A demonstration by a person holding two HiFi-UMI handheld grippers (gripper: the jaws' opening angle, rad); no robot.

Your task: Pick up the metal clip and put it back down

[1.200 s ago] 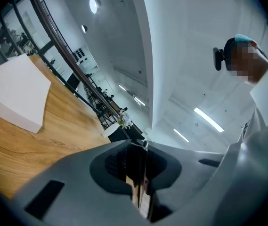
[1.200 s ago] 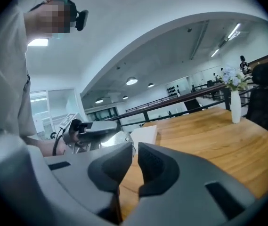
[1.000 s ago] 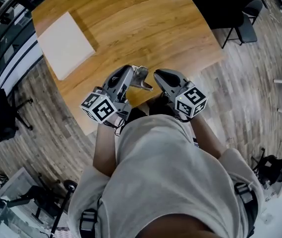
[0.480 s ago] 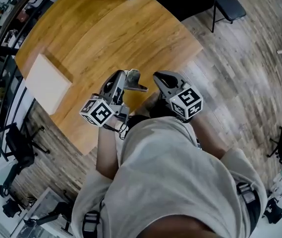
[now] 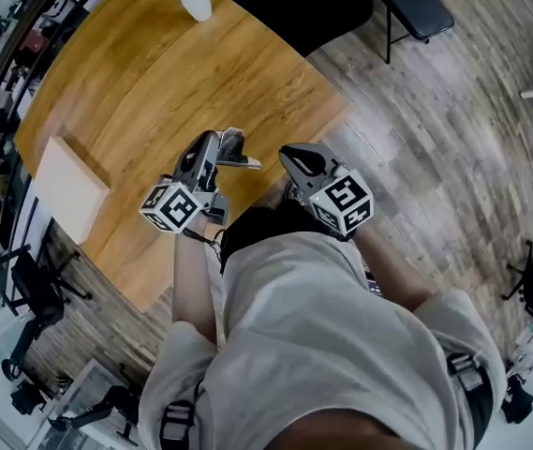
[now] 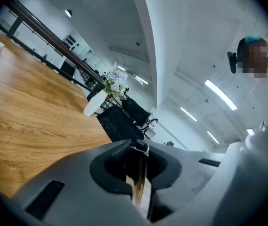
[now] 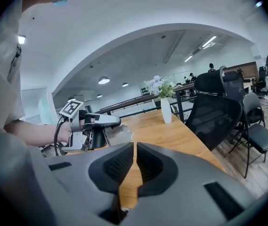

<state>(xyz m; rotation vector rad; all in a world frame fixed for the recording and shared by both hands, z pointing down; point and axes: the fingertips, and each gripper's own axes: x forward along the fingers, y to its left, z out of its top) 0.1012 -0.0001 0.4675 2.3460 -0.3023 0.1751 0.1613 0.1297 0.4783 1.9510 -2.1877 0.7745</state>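
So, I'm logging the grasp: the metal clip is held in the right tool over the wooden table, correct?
No: the metal clip is held in the left tool, over the wooden table. The left gripper view shows it clamped between that tool's jaws. The right tool, whose jaws have just been closing, holds nothing.

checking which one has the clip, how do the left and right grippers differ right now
The left gripper is clamped on the metal clip; the right gripper holds nothing. The left gripper's jaws are kept slightly apart by the clip's thin plate; the right gripper's jaws have just been closing and stand almost together, with only a slim gap and nothing between them. Both point out over the wooden table.
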